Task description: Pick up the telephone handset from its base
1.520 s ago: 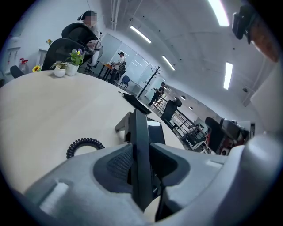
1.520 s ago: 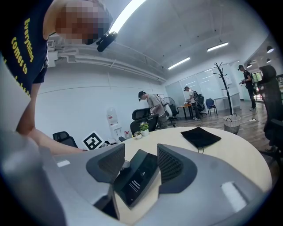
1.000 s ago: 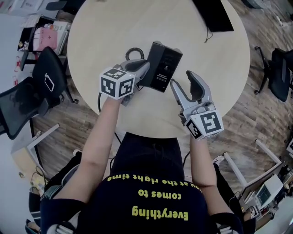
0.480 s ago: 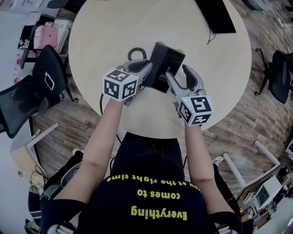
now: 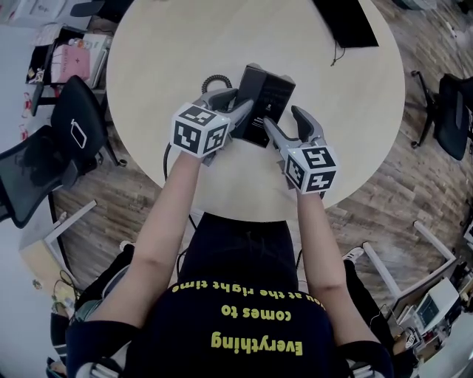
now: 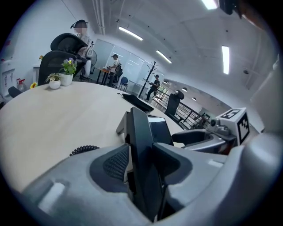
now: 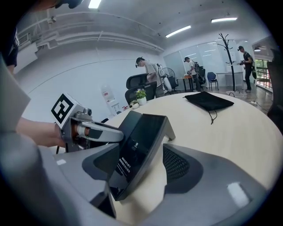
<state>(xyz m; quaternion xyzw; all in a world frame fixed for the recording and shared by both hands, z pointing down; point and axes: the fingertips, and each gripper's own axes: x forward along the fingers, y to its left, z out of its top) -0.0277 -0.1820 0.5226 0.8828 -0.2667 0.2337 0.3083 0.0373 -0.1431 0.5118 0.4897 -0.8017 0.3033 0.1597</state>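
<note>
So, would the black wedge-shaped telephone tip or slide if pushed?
The black wedge-shaped telephone stands steeply on a narrow rear prop, so it may tip backward. The smooth round beige table probably lets it slide.

Black pouch cropped at top edge; white print on the telephone base illegible, perhaps characters.

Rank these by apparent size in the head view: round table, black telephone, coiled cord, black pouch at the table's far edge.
1. round table, by far the largest.
2. black telephone and black pouch: roughly alike, and the frame edge cuts the pouch off, so left unranked.
3. coiled cord, smallest.
</note>
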